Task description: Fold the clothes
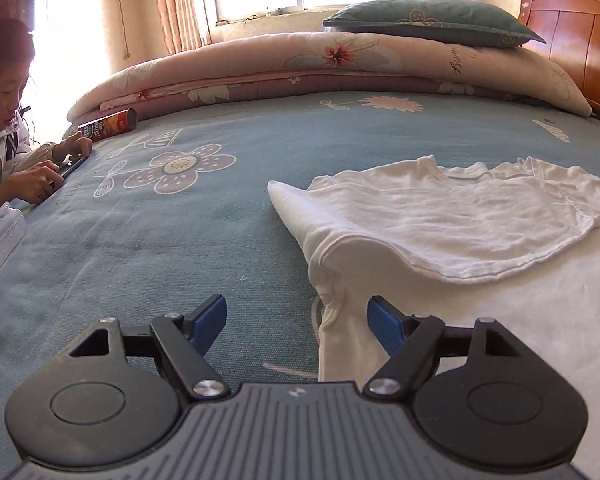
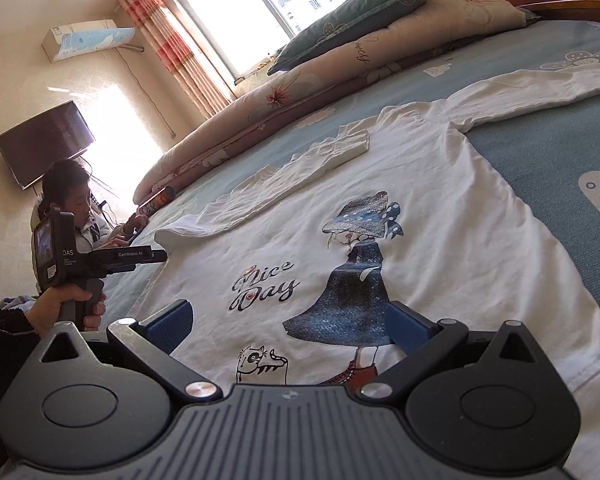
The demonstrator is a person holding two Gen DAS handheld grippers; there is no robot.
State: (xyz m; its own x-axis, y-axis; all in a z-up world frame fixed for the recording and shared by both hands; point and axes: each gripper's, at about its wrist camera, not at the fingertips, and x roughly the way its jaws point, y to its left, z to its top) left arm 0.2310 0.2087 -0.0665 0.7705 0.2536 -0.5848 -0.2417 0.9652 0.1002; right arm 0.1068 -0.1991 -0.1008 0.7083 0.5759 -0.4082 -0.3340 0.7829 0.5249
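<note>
Left gripper (image 1: 296, 320): jaws wide, blue pads apart, nothing clamped. Hovers low at frame bottom over blue bedspread (image 1: 204, 216); edge of white shirt (image 1: 440, 220) passes between the pads at lower centre-right, no pad pressing on it. Also seen from right wrist view at middle left, held by a hand (image 2: 66, 306) on its grip, dark sleeve (image 2: 4, 332) below.

Right gripper (image 2: 290, 324): jaws wide, empty, poised above shirt hem at frame bottom. Contact with the cloth: cannot tell.

Shirt spread flat on the bedspread, printed side up: girl in hat and blue dress at centre, "Nice Day" lettering left of her, small cat below. One sleeve (image 2: 284, 172) folded inward across the chest, cuff toward upper centre; other sleeve (image 2: 540, 88) stretched out toward upper right.

Beyond, upper frame: folded floral quilt (image 1: 300, 72) along far edge of bed, teal pillow (image 1: 432, 24) on top of it, wooden headboard (image 1: 572, 28) at upper right. Cylindrical can (image 1: 110, 122) lying on its side near the quilt, left. Seated person (image 1: 8, 120) at left edge, hands on a phone (image 1: 74, 166) resting on the bed. Window (image 2: 256, 12) with striped curtains (image 2: 172, 40), wall air conditioner (image 2: 88, 38), dark TV (image 2: 46, 144) at upper left.
</note>
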